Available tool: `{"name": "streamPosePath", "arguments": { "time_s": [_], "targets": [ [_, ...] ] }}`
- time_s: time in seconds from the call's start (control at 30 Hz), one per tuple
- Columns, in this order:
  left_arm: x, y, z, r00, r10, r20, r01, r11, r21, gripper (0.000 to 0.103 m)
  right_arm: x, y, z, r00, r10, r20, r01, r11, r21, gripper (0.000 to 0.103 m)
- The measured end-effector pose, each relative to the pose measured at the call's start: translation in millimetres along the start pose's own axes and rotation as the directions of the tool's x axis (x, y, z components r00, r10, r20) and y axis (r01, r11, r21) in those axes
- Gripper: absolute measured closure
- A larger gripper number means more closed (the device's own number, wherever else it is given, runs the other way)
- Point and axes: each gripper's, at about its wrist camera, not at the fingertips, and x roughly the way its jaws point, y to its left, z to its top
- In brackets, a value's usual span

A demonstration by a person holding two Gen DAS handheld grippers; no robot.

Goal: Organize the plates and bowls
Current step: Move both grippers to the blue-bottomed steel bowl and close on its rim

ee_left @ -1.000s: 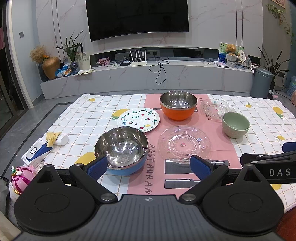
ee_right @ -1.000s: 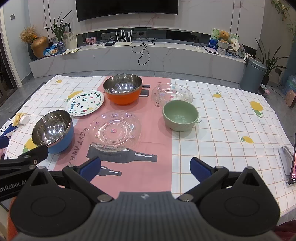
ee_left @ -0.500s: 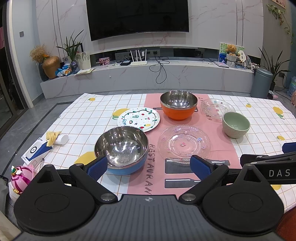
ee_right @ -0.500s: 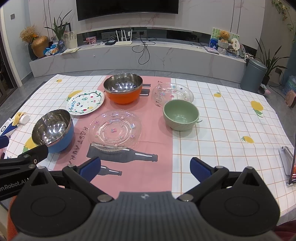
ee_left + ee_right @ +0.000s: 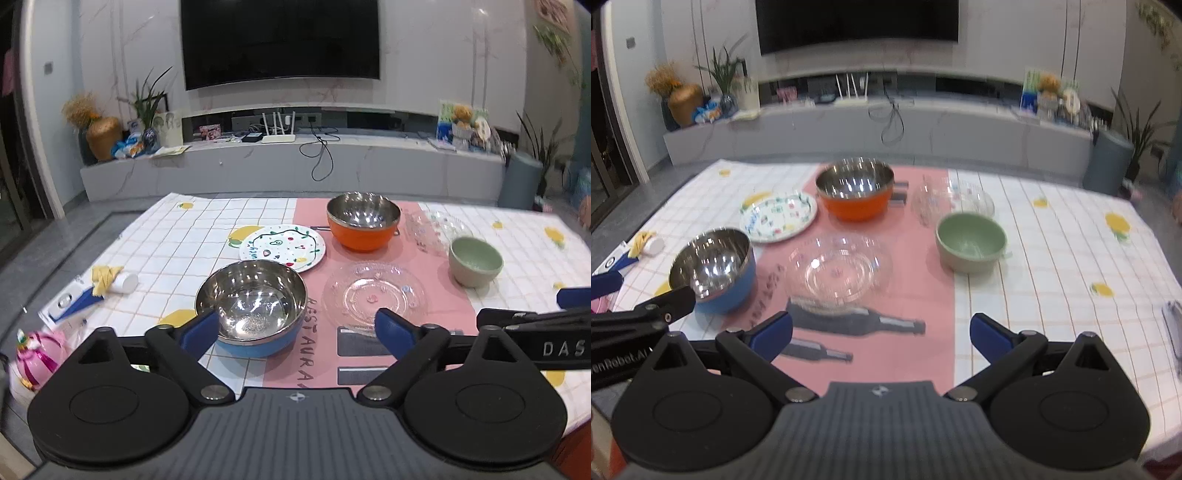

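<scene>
A steel bowl with a blue outside [image 5: 255, 306] [image 5: 714, 269] sits nearest, just ahead of my left gripper [image 5: 297, 326], which is open and empty. Beyond it lie a painted white plate [image 5: 282, 248] [image 5: 778, 217] and an orange steel bowl [image 5: 364, 220] [image 5: 855, 194]. A clear glass plate [image 5: 375, 293] [image 5: 840, 267] rests on the pink runner. A second glass dish [image 5: 439, 227] [image 5: 953, 199] and a green bowl [image 5: 475, 261] [image 5: 970, 242] lie further right. My right gripper [image 5: 882, 330] hovers open over the runner, holding nothing.
The table [image 5: 166, 236] wears a checked cloth with lemon prints. A small box, yellow wrapper and white cap [image 5: 110, 282] lie at its left edge, with a pink toy [image 5: 35, 356] beyond. A phone-like device [image 5: 1174, 332] lies at the right edge. A TV console stands behind.
The right wrist view has swung right and forward and is blurred with motion. The left gripper has barely shifted. Both grippers remain open; no dish has moved.
</scene>
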Motion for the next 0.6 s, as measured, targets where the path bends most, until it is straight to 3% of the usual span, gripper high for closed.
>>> {"name": "streamPosePath", "arguments": {
  "time_s": [0.1,0.17,0.27,0.4,0.47,0.6],
  "targets": [
    [7,20,1,0.999,-0.035,-0.015,0.033,0.995,-0.091,0.0,-1,10,-3,0.995,-0.02,0.095,0.02,1.0,-0.001,0.003],
    [11,34,1,0.999,-0.047,-0.019,0.043,0.989,-0.144,0.011,1,20,-3,0.99,-0.022,0.139,0.027,0.999,-0.031,0.003],
    [20,57,2,0.999,-0.042,-0.017,0.037,0.975,-0.219,0.022,14,37,7,0.995,0.038,0.088,-0.033,0.997,-0.064,0.01],
    [31,82,4,0.999,-0.046,-0.007,0.042,0.959,-0.281,0.028,40,58,22,0.994,0.111,0.004,-0.111,0.993,-0.033,0.031],
    [38,92,6,0.999,-0.036,-0.016,0.03,0.956,-0.293,0.036,52,72,27,0.992,0.124,-0.034,-0.125,0.992,-0.034,0.036],
    [61,107,7,0.998,-0.006,-0.054,-0.011,0.951,-0.309,0.037,77,95,38,0.983,0.157,-0.098,-0.16,0.987,-0.026,0.044]
  ]
}}
